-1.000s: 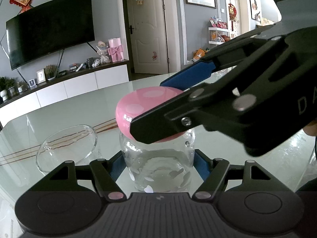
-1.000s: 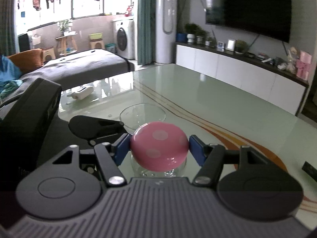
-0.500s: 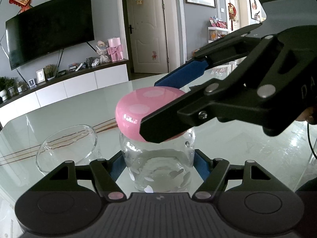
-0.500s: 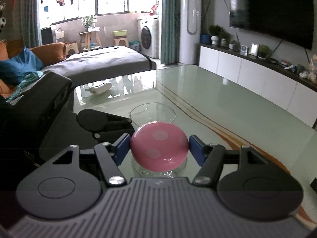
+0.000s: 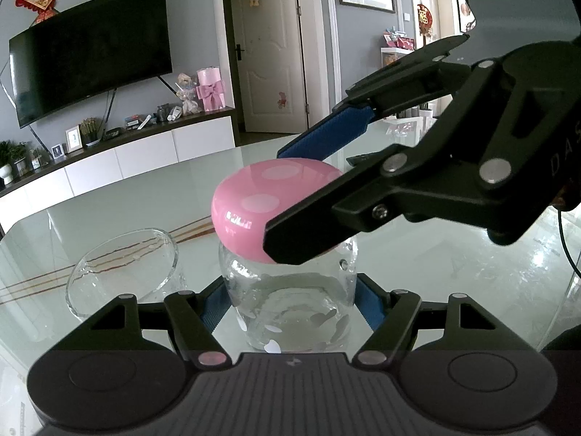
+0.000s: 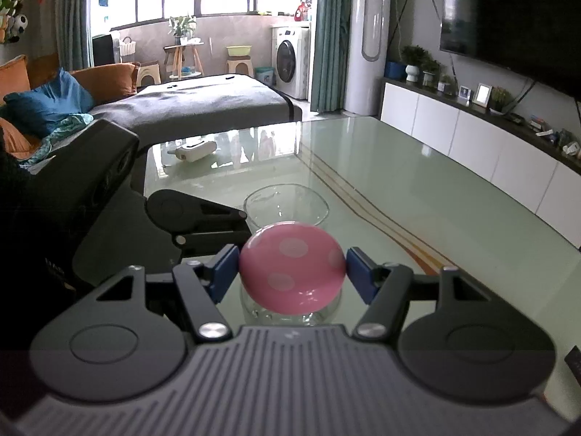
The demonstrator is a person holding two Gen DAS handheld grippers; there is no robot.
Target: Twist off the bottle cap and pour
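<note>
A clear glass bowl [image 5: 123,272] stands on the glossy green glass counter [image 5: 109,210] just left of the bottle [image 5: 290,298], apart from it; from the right wrist view the same bowl [image 6: 287,205] sits just beyond the cap. The bottle is a clear glass jar with pale spots, upright on the counter, topped by a domed pink cap [image 5: 268,207] with lighter dots. The left tool [image 5: 290,305] is clenched around the bottle's body, its blue pads pressing both sides low down. The right tool [image 6: 292,272] is clenched on the cap [image 6: 292,267], blue pads [image 6: 225,270] touching its left and right edges. In the left wrist view that right tool [image 5: 308,200] reaches in from the right, and its near black finger covers the cap's front right edge and part of the bottle's shoulder.

Brown and cream stripes run across the counter [image 6: 417,189]. A white object [image 6: 192,152] lies at its far end, too small to identify. To the left of the room there is a sofa with blue and orange cushions [image 6: 47,105], then a grey bed [image 6: 203,98] and a balcony with a washing machine [image 6: 290,61]. To the right, a television [image 6: 508,29] hangs over a long white cabinet [image 6: 472,138] bearing plants and frames. A white door [image 5: 268,47] stands behind.
</note>
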